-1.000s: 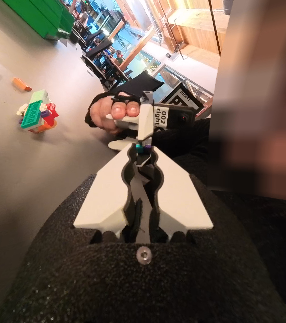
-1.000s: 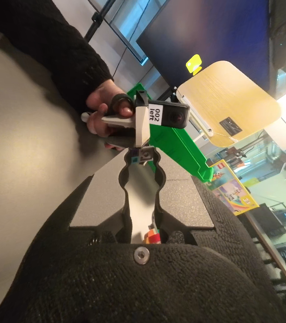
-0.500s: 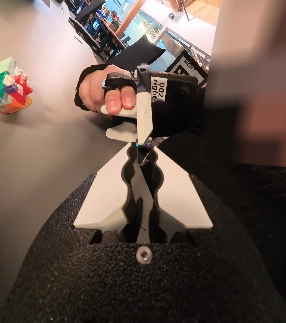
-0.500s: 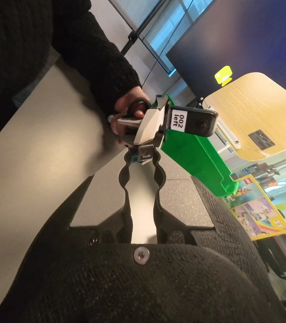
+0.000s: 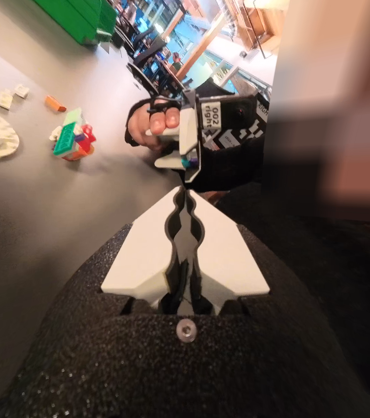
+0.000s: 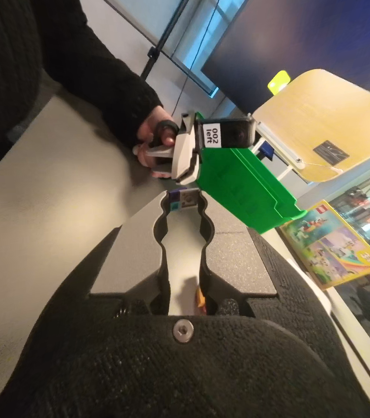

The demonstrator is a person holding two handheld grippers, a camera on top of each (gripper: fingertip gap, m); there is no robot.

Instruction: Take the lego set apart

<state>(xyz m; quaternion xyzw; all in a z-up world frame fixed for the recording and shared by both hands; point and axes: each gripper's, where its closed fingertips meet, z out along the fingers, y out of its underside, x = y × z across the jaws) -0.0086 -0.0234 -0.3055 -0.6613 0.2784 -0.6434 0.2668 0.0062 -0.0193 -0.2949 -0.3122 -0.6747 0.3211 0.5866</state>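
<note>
right fingers pinching small brick cluster, left fingers seemingly pressed together, lego model only in left view

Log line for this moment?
left gripper: shut, empty | right gripper: shut on small purple-teal-grey lego cluster | grippers: apart

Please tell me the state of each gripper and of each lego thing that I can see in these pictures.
left gripper: shut, holding nothing visible
right gripper: shut on small lego piece, off the table
lego model: partly built, standing on the grey table
orange brick: loose
white pieces: loose
green bin: contents hidden
</note>
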